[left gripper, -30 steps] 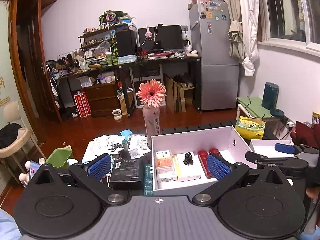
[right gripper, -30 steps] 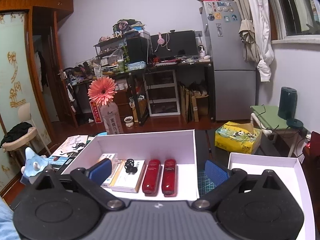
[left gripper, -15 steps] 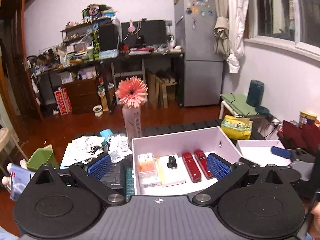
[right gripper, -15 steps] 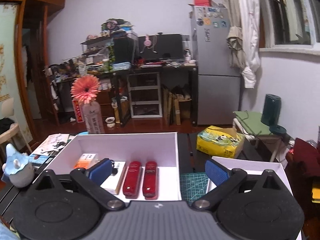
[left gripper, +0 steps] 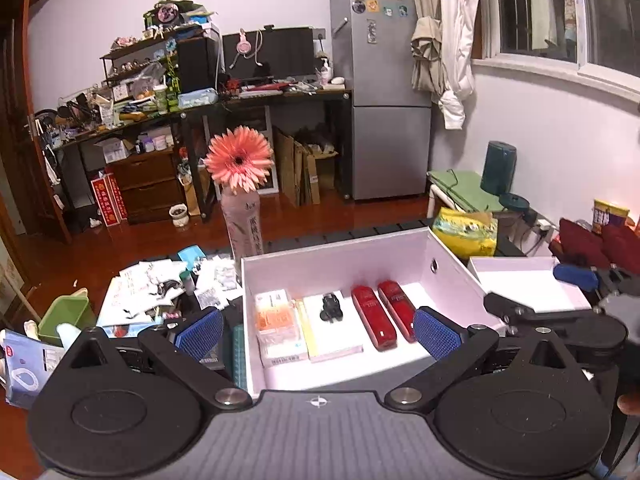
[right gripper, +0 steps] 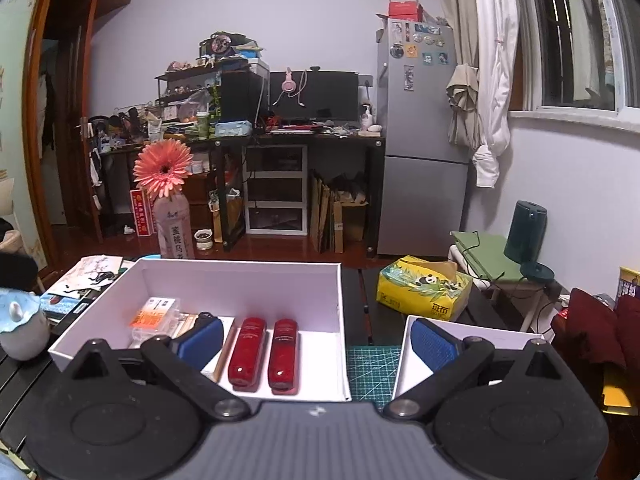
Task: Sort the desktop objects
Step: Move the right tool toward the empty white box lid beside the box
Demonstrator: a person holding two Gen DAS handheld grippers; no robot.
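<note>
A white box (left gripper: 448, 264) (right gripper: 240, 276) on the table holds two red cases (left gripper: 384, 316) (right gripper: 264, 354), a white booklet (left gripper: 330, 330) with a small black object (left gripper: 331, 307) on it, and an orange-and-white packet (left gripper: 276, 316) (right gripper: 154, 314). My left gripper (left gripper: 318, 334) is open and empty above the box's near side. My right gripper (right gripper: 316, 342) is open and empty above the box's right wall; it also shows in the left wrist view (left gripper: 576, 276).
A pink flower in a bottle (left gripper: 240, 184) (right gripper: 168, 200) stands behind the box. Papers and small items (left gripper: 168, 284) lie at the left. A box lid (left gripper: 528, 284) (right gripper: 404, 356) lies at the right, a yellow tissue pack (right gripper: 424, 288) behind it. A blue-white mug (right gripper: 20, 328) stands at far left.
Both grippers have shifted to the right relative to the box, which now sits further left in both views. Both stay open and empty.
</note>
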